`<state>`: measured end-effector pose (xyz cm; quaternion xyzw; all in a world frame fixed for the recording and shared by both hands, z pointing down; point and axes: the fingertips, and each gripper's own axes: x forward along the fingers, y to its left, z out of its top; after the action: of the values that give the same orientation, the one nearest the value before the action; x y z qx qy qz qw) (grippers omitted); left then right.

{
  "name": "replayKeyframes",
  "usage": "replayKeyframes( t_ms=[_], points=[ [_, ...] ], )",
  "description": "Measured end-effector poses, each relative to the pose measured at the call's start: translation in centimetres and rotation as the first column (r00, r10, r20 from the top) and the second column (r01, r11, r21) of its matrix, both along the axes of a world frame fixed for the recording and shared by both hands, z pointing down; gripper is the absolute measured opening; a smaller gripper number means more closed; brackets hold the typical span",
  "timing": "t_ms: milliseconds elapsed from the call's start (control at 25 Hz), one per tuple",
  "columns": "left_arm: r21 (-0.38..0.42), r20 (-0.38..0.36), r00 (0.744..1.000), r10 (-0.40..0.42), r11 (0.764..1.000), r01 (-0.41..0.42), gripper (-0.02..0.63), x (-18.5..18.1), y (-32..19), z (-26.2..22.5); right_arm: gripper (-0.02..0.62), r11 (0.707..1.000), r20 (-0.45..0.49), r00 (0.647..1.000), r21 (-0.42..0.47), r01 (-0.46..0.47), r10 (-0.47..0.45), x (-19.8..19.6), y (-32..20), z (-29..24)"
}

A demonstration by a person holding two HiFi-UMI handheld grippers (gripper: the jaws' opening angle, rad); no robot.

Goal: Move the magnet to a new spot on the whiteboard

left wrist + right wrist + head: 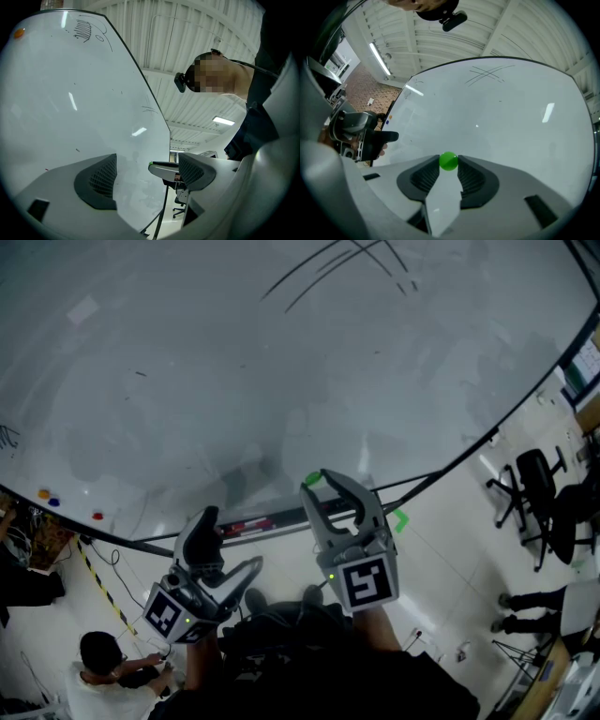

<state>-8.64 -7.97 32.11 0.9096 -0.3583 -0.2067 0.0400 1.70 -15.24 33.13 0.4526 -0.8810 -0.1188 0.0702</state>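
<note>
Whiteboard (281, 362) fills the background. Right gripper (326, 486) pinches the green magnet (449, 161) near the board's lower edge. Left gripper (147, 171) stands open, empty.

Green on white and grey

A bright green magnet (449, 161) sits against the white whiteboard (281, 381), which carries thin dark pen strokes (347, 263) at its far right and small orange (43, 493), blue (53, 502) and red (97, 517) magnets at its left edge. The right gripper (449, 164) and left gripper (146, 161) are pale grey with dark grey ribbed pads (471, 178). Each marker cube (366, 582) bears black-and-white squares. On the floor to the left lies yellow-and-black striped tape (101, 585); the chairs (534, 479) at right are black.
</note>
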Motion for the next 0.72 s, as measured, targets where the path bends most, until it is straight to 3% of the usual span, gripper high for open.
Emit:
replayKeyframes(
  t_ms=[720],
  points=[
    [0.006, 0.004, 1.0, -0.018, 1.0, 0.018, 0.407, -1.8, -0.1, 0.0, 0.15, 0.996, -0.088, 0.992, 0.033, -0.084, 0.087, -2.4, -2.8, 0.9]
  ],
)
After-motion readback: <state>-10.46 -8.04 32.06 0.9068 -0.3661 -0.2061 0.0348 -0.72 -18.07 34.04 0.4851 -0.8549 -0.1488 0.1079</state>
